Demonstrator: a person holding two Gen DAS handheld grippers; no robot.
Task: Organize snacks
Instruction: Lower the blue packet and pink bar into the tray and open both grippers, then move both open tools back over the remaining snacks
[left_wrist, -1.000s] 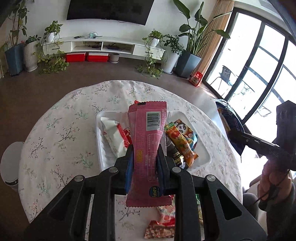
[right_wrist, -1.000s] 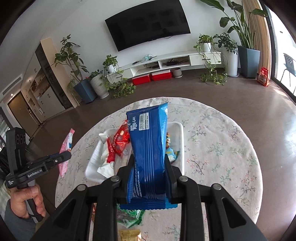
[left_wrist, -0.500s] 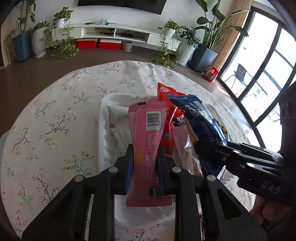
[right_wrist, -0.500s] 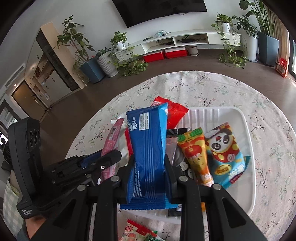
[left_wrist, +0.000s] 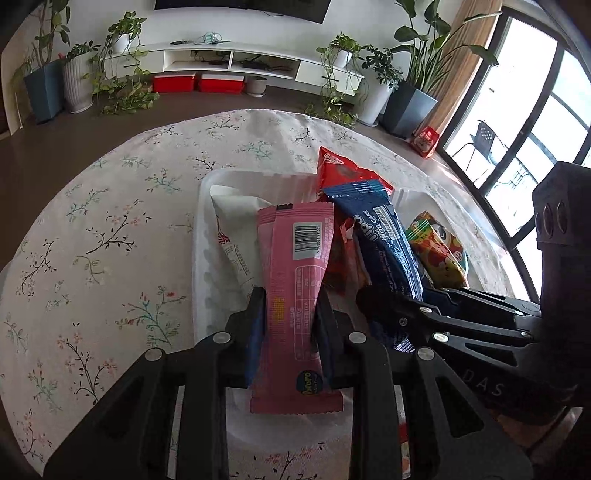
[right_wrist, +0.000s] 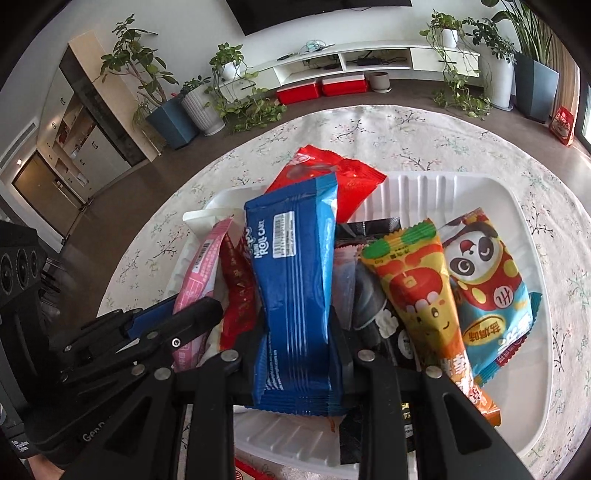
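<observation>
Both grippers have come down from above the table and now sit low over the tray (right_wrist: 476, 184), each bringing a packet; a second ago they were higher and further apart.

Progress, as a judgement: well along, not finished. Two packets are at the tray but not yet let go, and at least one more wrapper shows at the near table edge, outside the tray, in the right wrist view; what it is cannot be told.

Near: left gripper (left_wrist: 288, 314) has the pink bar (left_wrist: 299, 280) between its pads, upright, lower end over the tray's near left part. Its jaws are opening, though the pads look to be touching the wrapper yet. Right gripper (right_wrist: 301, 332), just beside it on the right, is clenched on the blue roll cake (right_wrist: 295, 280), held upright above the tray's middle.

Further in: orange cone pack (right_wrist: 417, 291) and panda pack (right_wrist: 487, 280) lie flat on the right side, touching each other. A dark pack (right_wrist: 373, 306) lies partly under the cone. A white pack (left_wrist: 236, 229) lies on the left.

Far: red pack (right_wrist: 347, 181) leans over the far rim.

Packets look thin, glossy, crinkly; likely to slide over one another. Tray is white ribbed plastic on a floral cloth (left_wrist: 92, 240).
</observation>
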